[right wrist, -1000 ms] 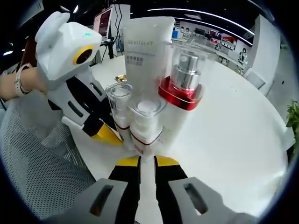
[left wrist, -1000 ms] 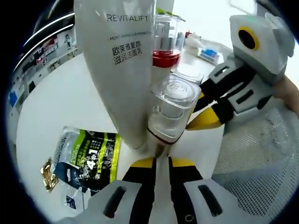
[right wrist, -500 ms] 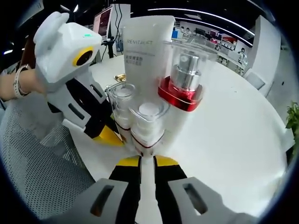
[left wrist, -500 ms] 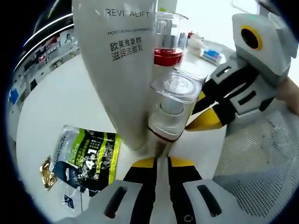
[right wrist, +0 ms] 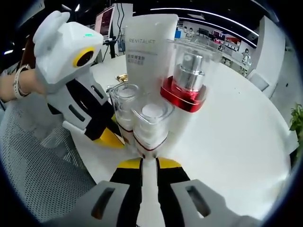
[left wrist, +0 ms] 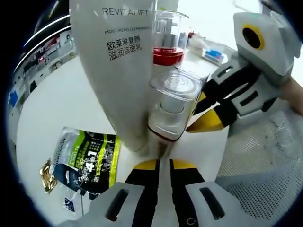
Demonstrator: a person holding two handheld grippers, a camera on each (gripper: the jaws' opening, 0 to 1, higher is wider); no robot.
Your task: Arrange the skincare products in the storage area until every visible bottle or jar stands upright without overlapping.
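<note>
Skincare bottles cluster upright on the white table [left wrist: 57, 99]. Left gripper view: my left gripper [left wrist: 161, 153] is clenched at the base of a small clear-capped bottle [left wrist: 171, 106], just beside the tall white tube [left wrist: 120, 71]. I should let go gently, without tipping it. Right gripper view: my right gripper [right wrist: 144, 158] is clenched at a second small bottle [right wrist: 149, 125], in front of the red-collared pump bottle [right wrist: 184, 90].
</note>
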